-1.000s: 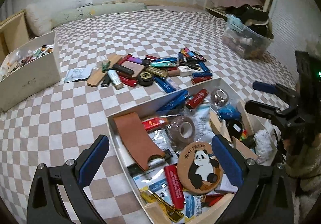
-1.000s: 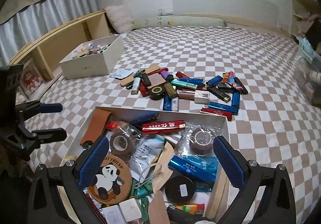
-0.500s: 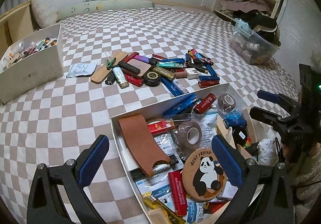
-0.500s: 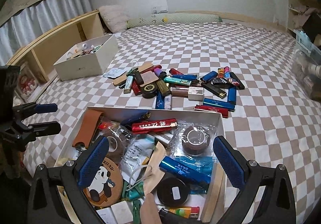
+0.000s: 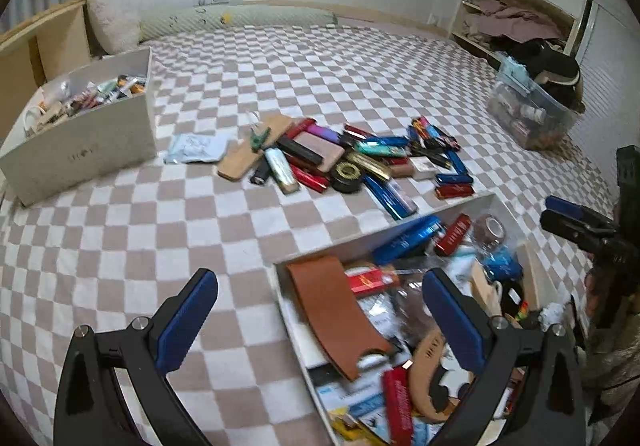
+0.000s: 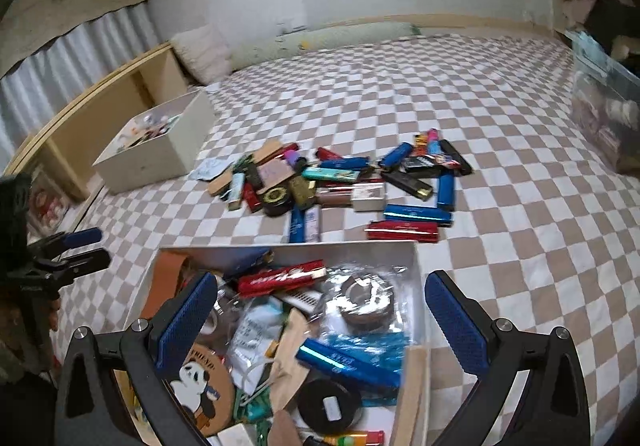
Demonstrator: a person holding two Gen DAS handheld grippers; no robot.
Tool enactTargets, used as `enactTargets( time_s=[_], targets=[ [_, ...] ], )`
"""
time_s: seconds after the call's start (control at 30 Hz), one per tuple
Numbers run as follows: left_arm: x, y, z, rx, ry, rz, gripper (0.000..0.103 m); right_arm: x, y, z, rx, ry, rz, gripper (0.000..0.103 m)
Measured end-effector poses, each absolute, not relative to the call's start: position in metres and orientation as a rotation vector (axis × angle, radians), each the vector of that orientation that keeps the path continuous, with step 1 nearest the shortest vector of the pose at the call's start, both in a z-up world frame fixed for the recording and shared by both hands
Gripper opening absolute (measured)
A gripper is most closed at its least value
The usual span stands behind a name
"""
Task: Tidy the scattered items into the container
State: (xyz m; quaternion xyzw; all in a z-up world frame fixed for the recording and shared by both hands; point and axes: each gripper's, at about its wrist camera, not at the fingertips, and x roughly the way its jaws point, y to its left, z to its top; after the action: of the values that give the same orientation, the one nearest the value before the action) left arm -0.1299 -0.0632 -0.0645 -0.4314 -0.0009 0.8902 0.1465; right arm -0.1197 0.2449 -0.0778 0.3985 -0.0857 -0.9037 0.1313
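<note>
Change: both grippers have drawn back from the box; pile sits farther off.
Left gripper (image 5: 316, 320): jaws wide, empty.
Right gripper (image 6: 320, 320): jaws wide, empty.
Box (image 6: 416, 278): near, partly filled.
Pile (image 6: 340, 182): on checkered bed (image 6: 520, 206), just beyond box.

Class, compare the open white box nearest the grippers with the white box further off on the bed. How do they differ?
The near box is shallow and wide; the far box has taller walls. The near box lies next to the scattered pile; the far box stands apart, near the wooden bed frame. Both are white, open and holding small items.
</note>
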Motion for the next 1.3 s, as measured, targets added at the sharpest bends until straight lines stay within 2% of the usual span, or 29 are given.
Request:
enactTargets(
  time_s=[0.33, 0.47, 0.67, 0.93, 1.13, 1.3],
  targets=[
    [-0.164, -0.076, -0.06, -1.242, 0.025, 2.596, 0.103, -0.158, 0.284, -0.081, 1.204, -0.396, -2.618, 0.103],
    [-0.177, -0.073, -0.065, -1.256, 0.063, 2.583, 0.103, -0.174, 0.296, -0.087, 1.235, -0.299, -2.684, 0.103],
    [-0.201, -0.065, -0.077, -1.31, 0.064, 2.52, 0.103, -0.201, 0.32, -0.109, 1.358, -0.309, -2.76, 0.103],
    [-0.243, -0.065, -0.095, -1.387, 0.077, 2.514, 0.103, -0.247, 0.336, -0.135, 1.488, -0.168, -2.772, 0.103],
    [-0.274, -0.074, -0.123, -1.496, 0.094, 2.508, 0.103, -0.275, 0.327, -0.138, 1.47, -0.063, -2.793, 0.103],
    [-0.297, -0.083, -0.141, -1.582, 0.022, 2.467, 0.103, -0.287, 0.321, -0.139, 1.472, -0.068, -2.763, 0.103]
  ],
)
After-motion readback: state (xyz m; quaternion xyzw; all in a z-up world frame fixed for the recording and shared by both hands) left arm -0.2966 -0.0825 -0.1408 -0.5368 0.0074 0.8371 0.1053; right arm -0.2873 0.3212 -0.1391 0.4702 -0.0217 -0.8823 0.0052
